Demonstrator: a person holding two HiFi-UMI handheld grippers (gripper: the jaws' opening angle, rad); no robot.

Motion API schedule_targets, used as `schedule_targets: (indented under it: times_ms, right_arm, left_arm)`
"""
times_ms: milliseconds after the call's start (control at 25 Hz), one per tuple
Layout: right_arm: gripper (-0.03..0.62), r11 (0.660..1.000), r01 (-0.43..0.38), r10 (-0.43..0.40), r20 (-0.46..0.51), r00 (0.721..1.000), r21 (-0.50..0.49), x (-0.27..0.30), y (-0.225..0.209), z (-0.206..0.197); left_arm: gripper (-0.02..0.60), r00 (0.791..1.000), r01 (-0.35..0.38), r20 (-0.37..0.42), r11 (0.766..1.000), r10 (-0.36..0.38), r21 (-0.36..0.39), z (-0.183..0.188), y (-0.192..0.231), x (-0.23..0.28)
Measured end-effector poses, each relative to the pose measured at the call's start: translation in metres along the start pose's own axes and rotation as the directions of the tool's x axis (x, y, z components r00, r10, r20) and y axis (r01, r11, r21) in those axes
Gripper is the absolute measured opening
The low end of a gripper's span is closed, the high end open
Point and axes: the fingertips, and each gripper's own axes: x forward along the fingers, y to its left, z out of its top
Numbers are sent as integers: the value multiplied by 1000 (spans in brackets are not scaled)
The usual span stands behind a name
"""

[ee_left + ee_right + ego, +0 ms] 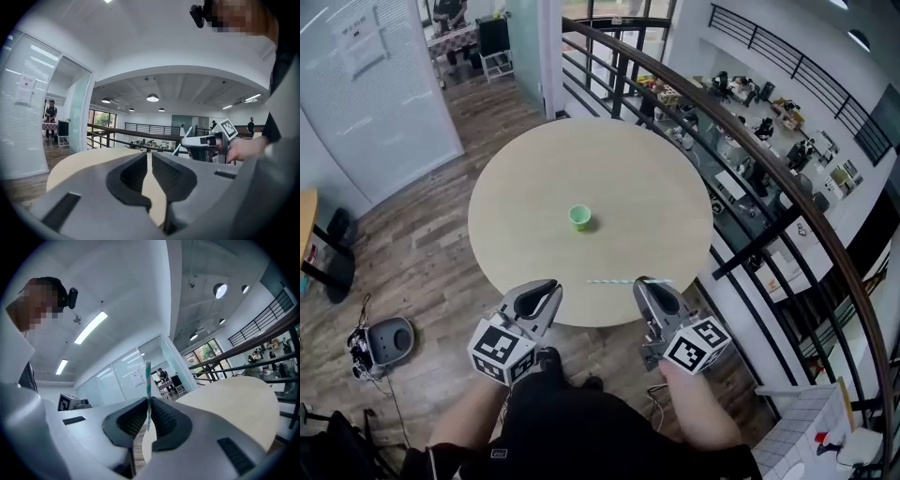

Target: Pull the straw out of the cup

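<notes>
**Straw (pixel 623 281) out of green cup (pixel 579 217), clamped in right gripper (pixel 649 281)**

Striped pale blue and white, the straw is lying level above the near side of the round wooden table (pixel 581 150). The right gripper's jaws are pinching it tight near one end, and its free length is pointing toward the left gripper (pixel 551 286). The green cup is standing upright near the table's middle, well apart from the straw. The left gripper is hovering beside the right, its jaws narrowed almost to touching with nothing between them. Each gripper is carrying a cube of black-and-white square markers. Paper sheets (pixel 356 42) on the glass wall are showing print too small to read.
</notes>
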Motion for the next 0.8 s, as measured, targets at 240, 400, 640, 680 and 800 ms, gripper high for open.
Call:
schedule_targets:
  times_ms: [240,400,640,680,800]
  right_arm:
    - [37,999,-11,12,32,999,-49,-18,25,14]
    - [37,997,-16,21,61,998,-75,-20,36,24]
    - [37,995,-25,32,65,997,-96,-1,52,27]
    - [37,994,-24,31,66,997,-107,2,54,28]
    - [37,992,-15,24,70,997,-126,7,56,30]
  left_arm:
    - [37,1000,-4,21,1000,3,14,16,-9,-23]
    - [37,998,17,54,998,-20,56,30,-18,-28]
    - [37,997,21,68,998,-24,51,32,-2,-38]
    - [37,997,17,71,999,-21,48,32,2,-39]
    - [37,997,12,81,999,-16,46,35,12,-40]
